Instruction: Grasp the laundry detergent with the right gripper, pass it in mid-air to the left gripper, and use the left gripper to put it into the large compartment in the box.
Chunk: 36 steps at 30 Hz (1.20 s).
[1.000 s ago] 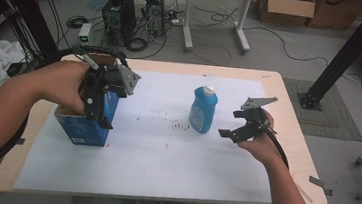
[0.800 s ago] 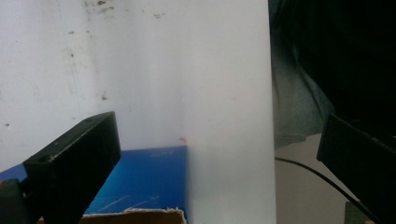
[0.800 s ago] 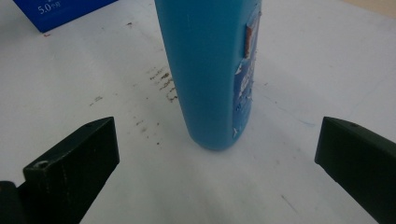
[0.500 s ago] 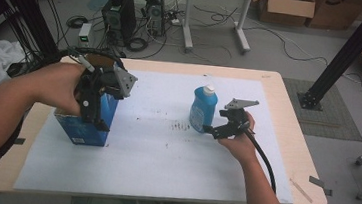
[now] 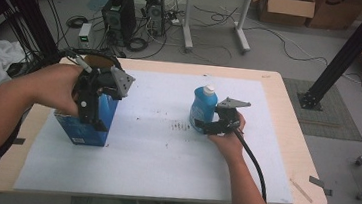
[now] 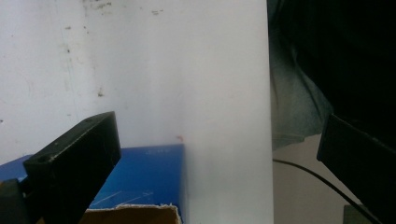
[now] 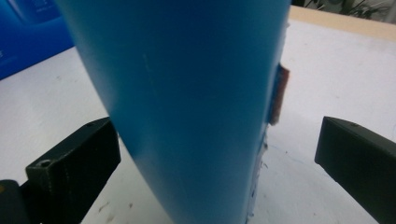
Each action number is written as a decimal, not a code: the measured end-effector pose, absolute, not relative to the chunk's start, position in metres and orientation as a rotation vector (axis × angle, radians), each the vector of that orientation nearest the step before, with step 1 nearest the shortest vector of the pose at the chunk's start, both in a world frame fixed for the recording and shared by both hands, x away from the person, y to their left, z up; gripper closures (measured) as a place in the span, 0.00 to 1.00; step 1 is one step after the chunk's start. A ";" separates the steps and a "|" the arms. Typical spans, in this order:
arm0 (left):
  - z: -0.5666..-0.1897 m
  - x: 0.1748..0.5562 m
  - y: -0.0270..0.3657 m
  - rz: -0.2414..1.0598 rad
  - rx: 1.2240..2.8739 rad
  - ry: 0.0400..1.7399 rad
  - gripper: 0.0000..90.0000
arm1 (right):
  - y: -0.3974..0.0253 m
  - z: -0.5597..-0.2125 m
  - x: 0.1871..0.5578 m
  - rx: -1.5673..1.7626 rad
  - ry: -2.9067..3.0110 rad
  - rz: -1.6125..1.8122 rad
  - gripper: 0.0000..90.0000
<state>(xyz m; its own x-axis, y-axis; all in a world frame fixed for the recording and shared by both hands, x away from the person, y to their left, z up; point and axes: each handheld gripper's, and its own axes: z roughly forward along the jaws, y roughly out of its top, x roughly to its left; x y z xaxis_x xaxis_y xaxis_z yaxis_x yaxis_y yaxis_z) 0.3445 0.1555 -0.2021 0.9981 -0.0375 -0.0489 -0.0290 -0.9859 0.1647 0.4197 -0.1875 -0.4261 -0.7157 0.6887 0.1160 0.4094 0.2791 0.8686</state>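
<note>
The right gripper (image 5: 207, 126), seen in the high view, stands at the lower body of the upright blue plastic bottle with a white cap (image 5: 202, 109), with the person's right hand (image 5: 227, 135) behind it. The bottle stands near the middle of the white sheet covering the pale wooden table (image 5: 293, 138), with bare sheet on every side of it and a wide open strip toward the near edge. The left gripper (image 5: 91, 104) is held over the open top of the blue cardboard box (image 5: 86, 128), which stands near the sheet's left edge (well apart from the bottle). Whether either gripper is spread cannot be told from this view alone.

In the left gripper view, the left gripper (image 6: 219, 158) has its two black jaws spread wide with nothing between them. Below lie the blue box (image 6: 144, 172), its torn brown flap at the bottom of the frame, and the white sheet (image 6: 163, 70), whose straight edge runs down the right of the view.

In the right gripper view, the right gripper (image 7: 219, 158) is also spread wide, its jaws standing either side of the blue bottle (image 7: 187, 93). The left jaw is just beside the bottle wall; the right jaw is clearly apart from it (no pinch). A corner of the blue box (image 7: 28, 32) shows at the upper left, and the table's wooden edge (image 7: 341, 21) at the upper right.
</note>
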 end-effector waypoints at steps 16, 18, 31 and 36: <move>-0.205 0.345 0.156 -0.083 2.976 -0.045 0.00 | -0.173 -0.428 0.417 1.007 2.157 1.450 0.01; -0.205 0.346 0.155 -0.082 2.975 -0.044 0.00 | -0.171 -0.428 0.416 1.014 2.140 1.425 0.03; -0.208 0.346 0.155 -0.086 2.978 -0.046 0.00 | -0.163 -0.433 0.413 1.035 2.089 1.388 0.17; -0.208 0.346 0.156 -0.088 2.978 -0.043 0.00 | -0.161 -0.433 0.411 1.031 2.065 1.376 0.19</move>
